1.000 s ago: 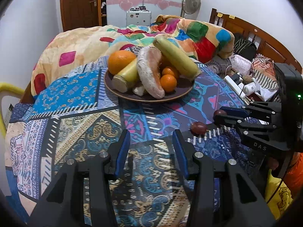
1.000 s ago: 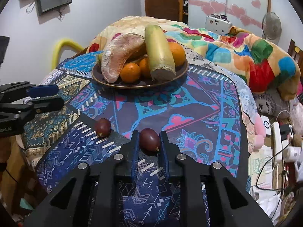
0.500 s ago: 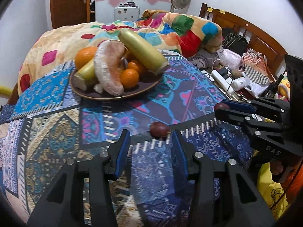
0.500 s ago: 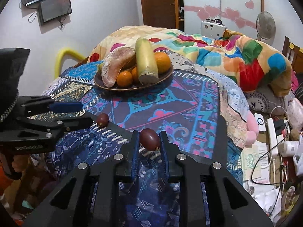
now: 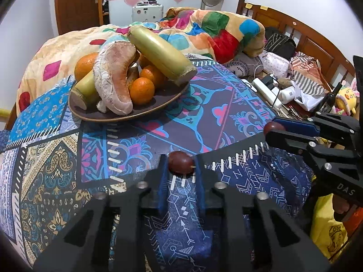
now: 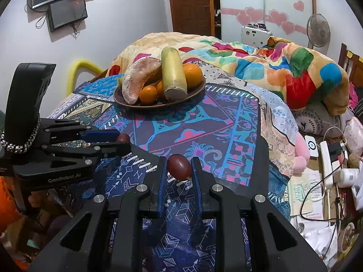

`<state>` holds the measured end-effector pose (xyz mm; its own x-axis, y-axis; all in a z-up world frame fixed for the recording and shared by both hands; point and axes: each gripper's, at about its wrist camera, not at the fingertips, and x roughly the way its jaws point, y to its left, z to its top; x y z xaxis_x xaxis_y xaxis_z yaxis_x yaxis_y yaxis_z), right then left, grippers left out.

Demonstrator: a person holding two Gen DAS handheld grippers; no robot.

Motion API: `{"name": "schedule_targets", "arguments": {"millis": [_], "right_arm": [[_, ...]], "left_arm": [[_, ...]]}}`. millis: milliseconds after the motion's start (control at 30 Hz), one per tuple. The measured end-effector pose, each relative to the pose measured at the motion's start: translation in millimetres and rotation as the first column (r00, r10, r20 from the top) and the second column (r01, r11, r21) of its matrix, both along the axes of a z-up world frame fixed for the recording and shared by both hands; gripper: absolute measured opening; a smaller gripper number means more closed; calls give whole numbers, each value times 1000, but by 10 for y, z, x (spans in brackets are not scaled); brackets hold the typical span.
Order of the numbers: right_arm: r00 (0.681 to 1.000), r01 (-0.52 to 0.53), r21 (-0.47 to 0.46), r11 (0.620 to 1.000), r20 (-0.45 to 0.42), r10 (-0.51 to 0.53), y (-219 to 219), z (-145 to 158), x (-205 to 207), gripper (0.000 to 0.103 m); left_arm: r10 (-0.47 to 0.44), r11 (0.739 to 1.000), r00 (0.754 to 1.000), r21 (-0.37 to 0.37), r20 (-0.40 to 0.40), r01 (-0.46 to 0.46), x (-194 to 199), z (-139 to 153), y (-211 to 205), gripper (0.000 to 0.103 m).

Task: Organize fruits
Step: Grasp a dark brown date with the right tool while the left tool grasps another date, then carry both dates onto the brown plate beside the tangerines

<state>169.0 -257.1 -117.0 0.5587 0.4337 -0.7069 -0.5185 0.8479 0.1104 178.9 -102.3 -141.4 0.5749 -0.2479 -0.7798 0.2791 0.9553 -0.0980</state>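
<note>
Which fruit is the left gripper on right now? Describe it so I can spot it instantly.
Start at the brown plate piled with oranges on the patterned bedspread, then come toward the near edge. The small dark-red round fruit sits between the left gripper jaws. Its twin is held by the right gripper further right.

Left gripper (image 5: 180, 166) has its own passion fruit (image 5: 180, 162) half buried between the jaws, underside out of sight. Over in the right gripper (image 6: 177, 170), the second passion fruit (image 6: 179, 167) shows only its front. Plate (image 5: 156, 110): the oranges (image 5: 141, 90) sit mostly behind the pomelo wedge (image 5: 114, 81), count unclear. Both gripper bodies run off the bottom edge.
</note>
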Motion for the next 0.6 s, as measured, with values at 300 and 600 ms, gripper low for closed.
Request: {"name": "schedule_targets", "arguments": {"millis": [300,600], "right_arm": [[1000,-18,9,1000,16,18,149,40,91,19],[998,-53,11,999,36,53,444,66,290,19]], "left_arm": [[27,1000,1000,-10,15,-27,-24,82,255,19],[106,994,993,13,48,-107,91,206,737,19]]}}
